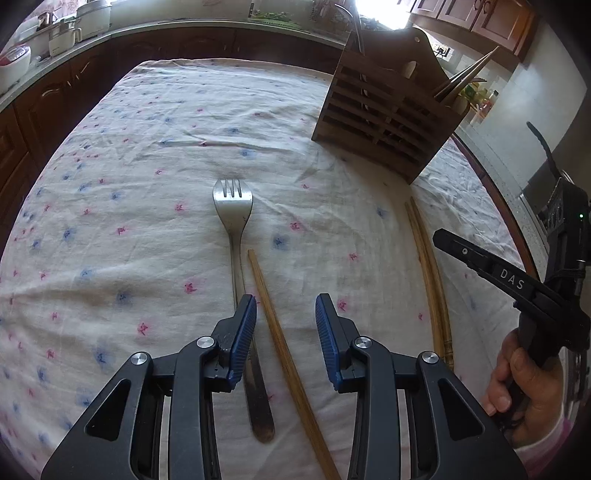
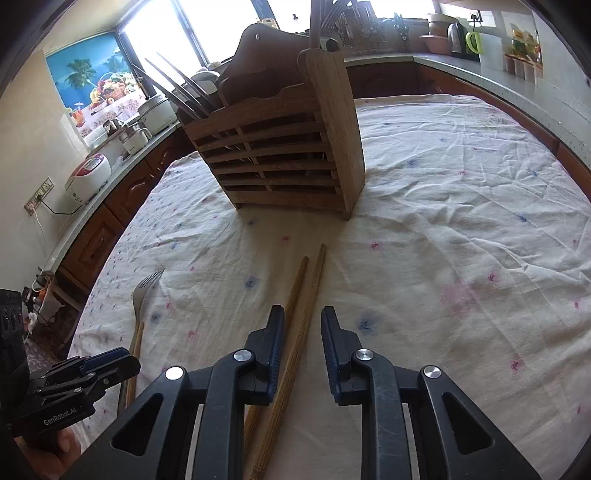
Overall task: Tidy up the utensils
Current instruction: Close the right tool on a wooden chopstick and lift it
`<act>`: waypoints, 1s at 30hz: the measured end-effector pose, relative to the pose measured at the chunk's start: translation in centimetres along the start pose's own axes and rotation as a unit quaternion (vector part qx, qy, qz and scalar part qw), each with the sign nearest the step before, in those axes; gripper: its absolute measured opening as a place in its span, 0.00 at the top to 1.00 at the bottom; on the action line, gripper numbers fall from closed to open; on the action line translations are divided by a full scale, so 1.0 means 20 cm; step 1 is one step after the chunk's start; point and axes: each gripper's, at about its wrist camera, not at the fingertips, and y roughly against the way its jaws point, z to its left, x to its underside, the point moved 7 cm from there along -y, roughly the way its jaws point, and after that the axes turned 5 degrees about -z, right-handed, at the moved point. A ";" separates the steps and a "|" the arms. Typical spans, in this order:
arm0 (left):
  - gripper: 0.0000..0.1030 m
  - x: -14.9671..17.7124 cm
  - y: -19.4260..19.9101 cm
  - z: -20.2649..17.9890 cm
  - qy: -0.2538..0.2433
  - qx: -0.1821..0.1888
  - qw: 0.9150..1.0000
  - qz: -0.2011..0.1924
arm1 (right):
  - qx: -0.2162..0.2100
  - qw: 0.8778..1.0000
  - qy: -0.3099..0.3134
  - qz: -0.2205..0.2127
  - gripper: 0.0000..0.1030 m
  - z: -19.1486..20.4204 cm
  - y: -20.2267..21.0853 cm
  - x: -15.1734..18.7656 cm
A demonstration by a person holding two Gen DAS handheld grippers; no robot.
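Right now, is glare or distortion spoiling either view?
Left wrist view: window blown out, table edges bowed by the fisheye, fork sharp. Right wrist view: windows overexposed, holder backlit, chopsticks clear.

My left claw [image 1: 286, 308] hangs spread over a single chopstick [image 1: 286, 354] beside the fork [image 1: 236, 258] on the table [image 1: 110, 221], with the wooden holder [image 1: 384, 122] beyond.

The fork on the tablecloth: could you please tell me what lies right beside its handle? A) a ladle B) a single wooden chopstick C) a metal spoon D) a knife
B: in the left wrist view a single wooden chopstick lies alongside the handle of the fork, between the open fingers of the left tool.
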 end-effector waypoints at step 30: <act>0.96 -0.07 -0.10 -0.01 -0.020 -0.007 1.000 0.003 | 0.008 1.000 0.019 0.017 0.94 0.01 -0.10 -0.09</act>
